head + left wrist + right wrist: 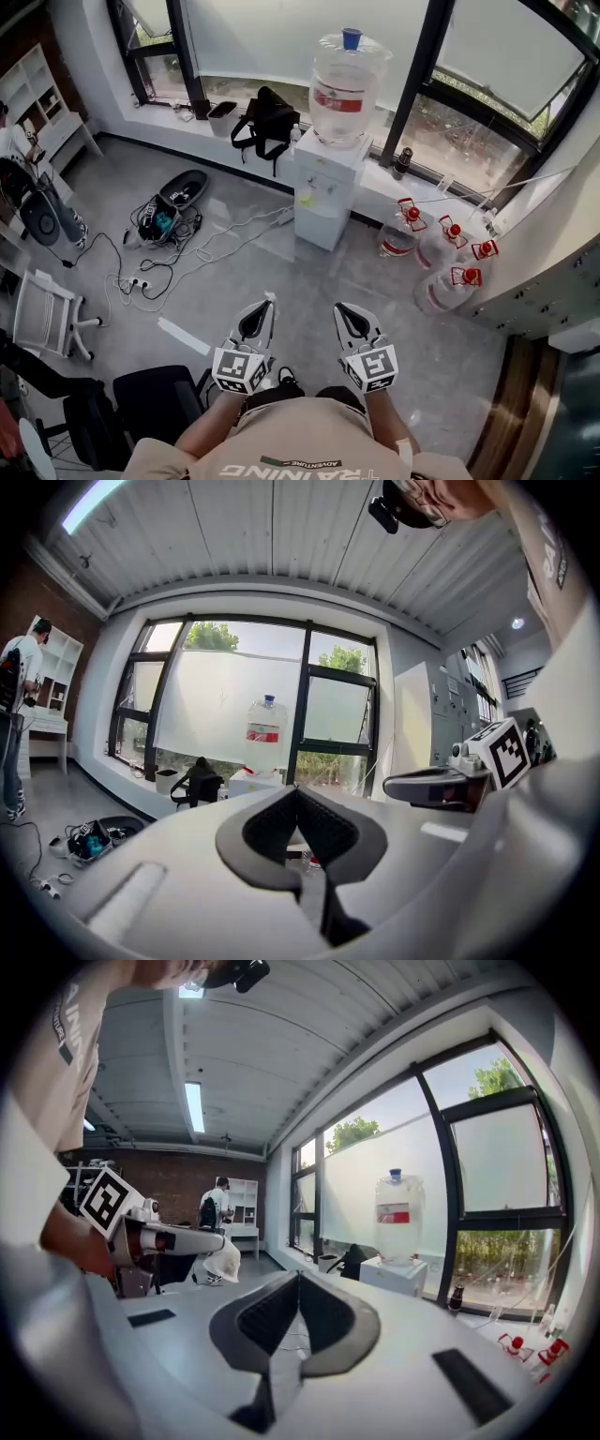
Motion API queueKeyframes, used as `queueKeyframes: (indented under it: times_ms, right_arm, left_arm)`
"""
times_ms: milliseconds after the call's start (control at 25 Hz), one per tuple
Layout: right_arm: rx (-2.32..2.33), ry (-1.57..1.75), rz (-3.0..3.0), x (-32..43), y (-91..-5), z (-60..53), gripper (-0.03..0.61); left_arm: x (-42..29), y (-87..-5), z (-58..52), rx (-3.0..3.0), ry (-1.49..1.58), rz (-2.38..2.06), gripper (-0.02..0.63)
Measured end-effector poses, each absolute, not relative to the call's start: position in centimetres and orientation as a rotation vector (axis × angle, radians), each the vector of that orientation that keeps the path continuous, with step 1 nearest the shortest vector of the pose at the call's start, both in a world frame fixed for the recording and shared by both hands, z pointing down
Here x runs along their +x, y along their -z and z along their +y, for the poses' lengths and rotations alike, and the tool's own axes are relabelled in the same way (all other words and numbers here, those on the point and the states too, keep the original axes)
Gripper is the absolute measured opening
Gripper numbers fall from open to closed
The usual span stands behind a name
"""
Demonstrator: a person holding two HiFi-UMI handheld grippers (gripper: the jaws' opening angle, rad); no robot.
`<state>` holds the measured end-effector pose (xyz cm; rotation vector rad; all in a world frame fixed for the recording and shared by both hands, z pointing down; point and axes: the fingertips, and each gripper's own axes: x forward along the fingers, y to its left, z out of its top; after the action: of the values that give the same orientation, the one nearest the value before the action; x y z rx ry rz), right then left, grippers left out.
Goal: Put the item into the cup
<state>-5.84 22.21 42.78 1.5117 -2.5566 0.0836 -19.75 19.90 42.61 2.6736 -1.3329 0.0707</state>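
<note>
You're looking down on a grey floor [309,281], cables [141,281] snaking across it. Ahead, a white water dispenser [323,192] stands under tall dark-framed windows [487,103], spare water bottles [441,272] to its right. Black bag [265,117] on the sill, white shelving [37,94] far left. Elsewhere, a brick wall [178,1180] and a lit ceiling strip light [194,1105].

water dispenser [325,192] by window, spare bottles [437,255] beside it, black bag [265,120] on sill, floor cables [141,281]

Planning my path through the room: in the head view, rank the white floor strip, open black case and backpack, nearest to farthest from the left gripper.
From the left gripper:
1. white strip, on the floor just left.
2. open black case, farther ahead-left.
3. backpack, on the window ledge.
</note>
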Motion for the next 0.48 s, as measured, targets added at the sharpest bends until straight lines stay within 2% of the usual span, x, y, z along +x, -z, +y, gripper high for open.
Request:
queueKeyframes:
  times_ms: [480]
  right_arm:
    - [1.533, -0.165, -2.486, -7.0, -45.2, 16.3, 0.012]
  left_arm:
    - [-20.9, -45.4, 12.6, 2.635, -0.106, -1.260, 0.009]
